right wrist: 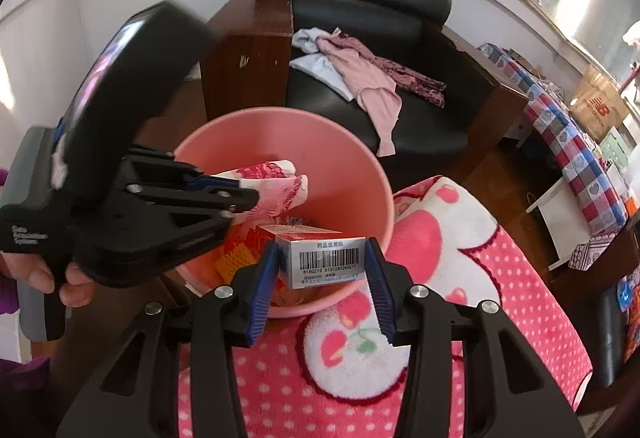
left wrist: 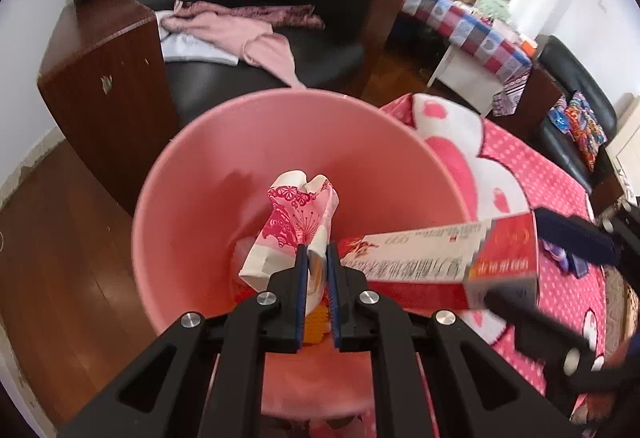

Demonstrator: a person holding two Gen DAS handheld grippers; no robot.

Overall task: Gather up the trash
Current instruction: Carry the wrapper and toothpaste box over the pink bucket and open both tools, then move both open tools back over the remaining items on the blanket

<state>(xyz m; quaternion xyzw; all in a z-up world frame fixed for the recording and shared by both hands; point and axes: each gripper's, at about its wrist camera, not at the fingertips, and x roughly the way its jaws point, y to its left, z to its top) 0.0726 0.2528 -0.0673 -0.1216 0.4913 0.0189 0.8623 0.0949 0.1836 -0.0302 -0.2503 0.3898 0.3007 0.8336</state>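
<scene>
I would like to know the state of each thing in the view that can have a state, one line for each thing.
Left gripper: shut on the paper wrapper.
Paper wrapper: crumpled, held over the pink bin.
Right gripper: shut on the red box.
Red box: closed, held over the bin's rim, pointing into it.
Pink bin: upright, open, some trash already inside.
Pink clothes: lying loose on the black armchair.

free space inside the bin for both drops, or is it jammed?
Pink bin: far wall and left side bare. Crowded near the rim by the blanket, where orange scraps pile under the red box and patterned wrapper, each clamped in a hand-held gripper.
</scene>
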